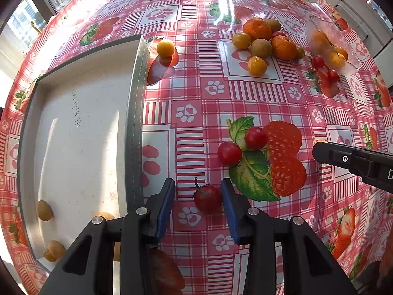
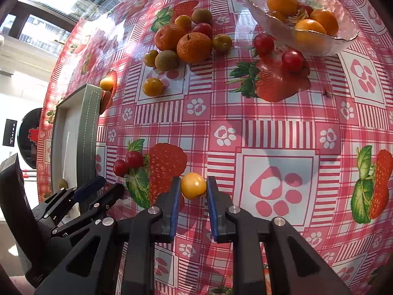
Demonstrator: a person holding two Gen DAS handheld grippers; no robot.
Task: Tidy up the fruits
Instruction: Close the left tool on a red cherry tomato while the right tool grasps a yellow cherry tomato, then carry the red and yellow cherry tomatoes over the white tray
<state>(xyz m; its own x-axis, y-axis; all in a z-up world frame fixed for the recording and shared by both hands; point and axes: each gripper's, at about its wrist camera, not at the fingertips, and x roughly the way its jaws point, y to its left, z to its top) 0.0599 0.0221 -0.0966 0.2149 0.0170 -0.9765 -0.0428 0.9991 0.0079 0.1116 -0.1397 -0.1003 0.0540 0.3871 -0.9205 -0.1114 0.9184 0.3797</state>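
My left gripper (image 1: 198,198) is open low over the table, its blue pads on either side of a red cherry tomato with a stem (image 1: 208,198); the right pad is at its side, the left pad stands apart. Two more red tomatoes (image 1: 255,137) lie just ahead. My right gripper (image 2: 194,186) is shut on a yellow cherry tomato (image 2: 193,185) held at the fingertips above the cloth. A pile of tangerines and small fruits (image 1: 264,40) lies further off, also in the right wrist view (image 2: 183,39).
A grey-rimmed white tray (image 1: 133,113) on the left holds a few small brownish-green fruits (image 1: 44,210). A glass bowl (image 2: 258,3) at the far right holds yellow-orange fruits. A yellow tomato (image 1: 165,47) sits by the tray corner. The right gripper's body (image 1: 356,163) shows at the right edge.
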